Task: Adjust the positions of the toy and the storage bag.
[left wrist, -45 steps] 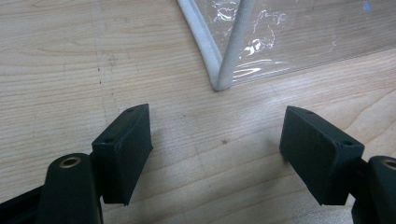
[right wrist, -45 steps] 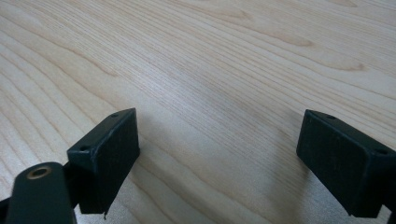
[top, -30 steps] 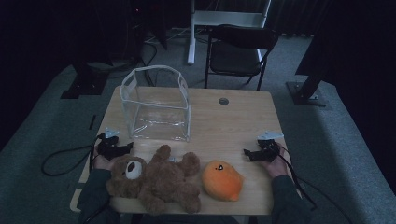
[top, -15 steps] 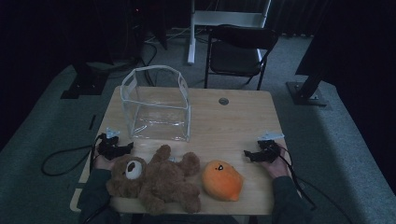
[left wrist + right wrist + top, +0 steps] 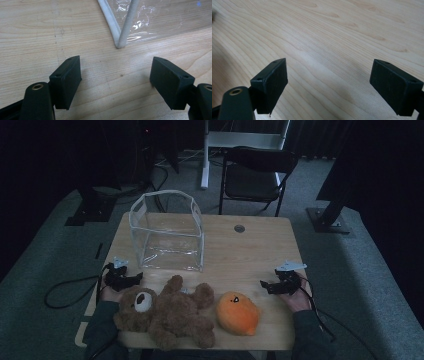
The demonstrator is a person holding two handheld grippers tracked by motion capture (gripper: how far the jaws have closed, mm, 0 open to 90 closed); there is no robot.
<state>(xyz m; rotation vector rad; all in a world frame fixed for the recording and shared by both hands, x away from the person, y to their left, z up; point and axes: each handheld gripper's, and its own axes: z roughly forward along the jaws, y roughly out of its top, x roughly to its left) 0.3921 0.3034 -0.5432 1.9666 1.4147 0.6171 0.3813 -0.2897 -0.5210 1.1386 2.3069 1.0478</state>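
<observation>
While both tongs rest apart and empty on the tabletop (image 5: pixel 250 250), your left tongs (image 5: pixel 131 279) sit just at 11 o'clock of the teddy bear (image 5: pixel 167 312), your right tongs (image 5: pixel 266 286) at 2 o'clock of the orange plush (image 5: pixel 237 312). The clear zip bag (image 5: pixel 167 232) stands open at 12 o'clock. Grip the bear's body squarely, not a loose limb.

My two grippers (image 5: pixel 131 279) (image 5: pixel 266 285) at lower left and lower right, one bear (image 5: pixel 165 312) and one orange plush (image 5: pixel 238 312) along the bottom, one clear bag (image 5: pixel 167 232) centre left, one chair (image 5: pixel 256 175) up top.
</observation>
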